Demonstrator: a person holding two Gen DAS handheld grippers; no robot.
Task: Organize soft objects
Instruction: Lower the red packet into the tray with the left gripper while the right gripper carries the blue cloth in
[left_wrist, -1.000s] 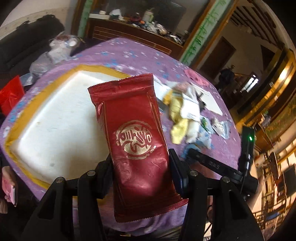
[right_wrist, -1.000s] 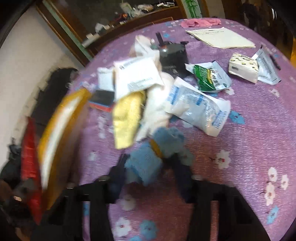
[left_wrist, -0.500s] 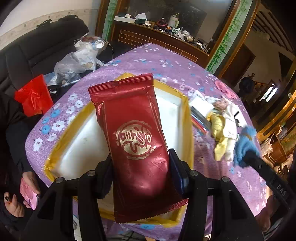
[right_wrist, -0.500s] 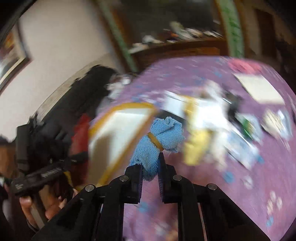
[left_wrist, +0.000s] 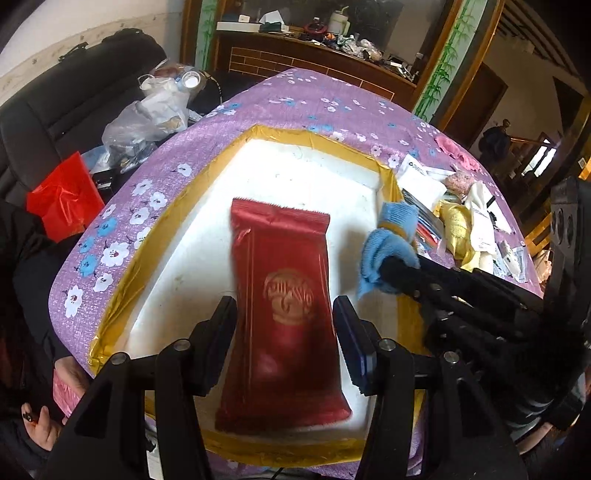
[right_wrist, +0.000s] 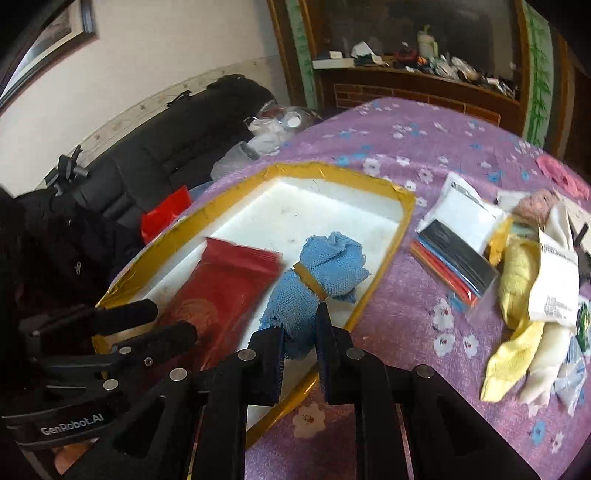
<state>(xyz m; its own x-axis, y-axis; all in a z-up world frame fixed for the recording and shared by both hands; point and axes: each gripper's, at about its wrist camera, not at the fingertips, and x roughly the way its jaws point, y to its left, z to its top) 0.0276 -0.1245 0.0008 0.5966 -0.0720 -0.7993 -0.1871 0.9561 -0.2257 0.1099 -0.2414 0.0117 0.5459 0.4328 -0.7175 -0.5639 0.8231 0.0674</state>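
2 grippers over tray (left_wrist: 388, 177): left (left_wrist: 284, 332) spread beside red packet (left_wrist: 284, 295), right (right_wrist: 301, 343) pinching blue cloth (right_wrist: 317, 273).

A glossy, crinkled red foil packet (left_wrist: 284, 306) lies at centre frame on the matt white foam-like floor of a tray (left_wrist: 258, 173) whose rim is bound in shiny gold tape. Right of it, a coarse-knit blue cloth (right_wrist: 314, 273), banded with tan tape, shows a rough open weave. Below, the left gripper (left_wrist: 284, 328) and the right gripper (right_wrist: 299, 350) are matt black plastic with bright metal screws. The tablecloth (right_wrist: 424, 147) at upper right looks a nubbly purple fabric, printed with flowers.
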